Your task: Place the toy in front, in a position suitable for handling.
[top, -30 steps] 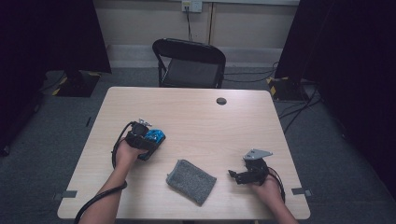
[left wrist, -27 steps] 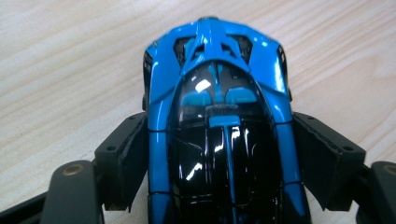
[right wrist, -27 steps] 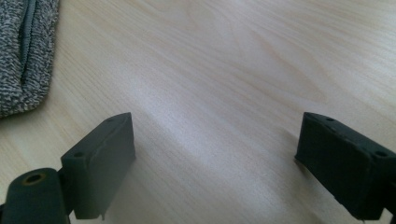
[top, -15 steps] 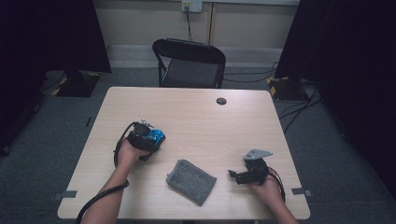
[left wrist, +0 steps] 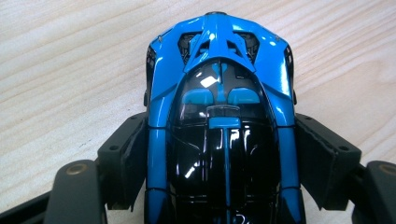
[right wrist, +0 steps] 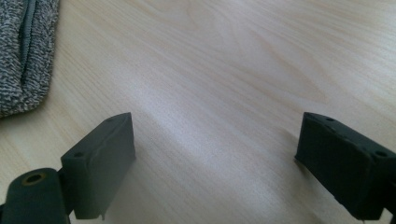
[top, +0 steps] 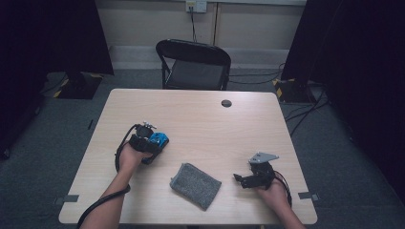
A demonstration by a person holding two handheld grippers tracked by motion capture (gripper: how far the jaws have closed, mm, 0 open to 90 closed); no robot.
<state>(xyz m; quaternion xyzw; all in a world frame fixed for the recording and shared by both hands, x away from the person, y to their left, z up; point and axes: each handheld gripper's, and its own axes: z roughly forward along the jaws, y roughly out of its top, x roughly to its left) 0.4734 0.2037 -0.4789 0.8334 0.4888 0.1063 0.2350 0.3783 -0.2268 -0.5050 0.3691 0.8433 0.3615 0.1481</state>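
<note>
- High view: my left gripper (top: 152, 143) sits at about 8 o'clock on the table (top: 200, 119), wrapped around the blue toy car (top: 159, 139). My right gripper (top: 241, 180) rests at roughly 4 o'clock, nothing in it. Between the 2, near 6 o'clock, lies the grey pouch (top: 195, 185), apart from both. I judge the right one waits beside the pouch to steady or open it while the left brings the car over.
- Left gripper view: the car (left wrist: 219, 126) fills the gap between my 2 jaws, nose pointing to 12 o'clock, wheels low over the wood. The pads (left wrist: 123, 158) flank its sides at 9 and 3 o'clock. The jaws have just been closing, with the car between them; I read it as a grasp on the car's waist, the narrow part, so it will not slip.
- Right gripper view: the jaws stand released, wide apart, bare table (right wrist: 224, 84) between them. The pouch (right wrist: 25, 51) shows at 10 o'clock with its zip line running along its length, off to the side rather than between the jaws.
</note>
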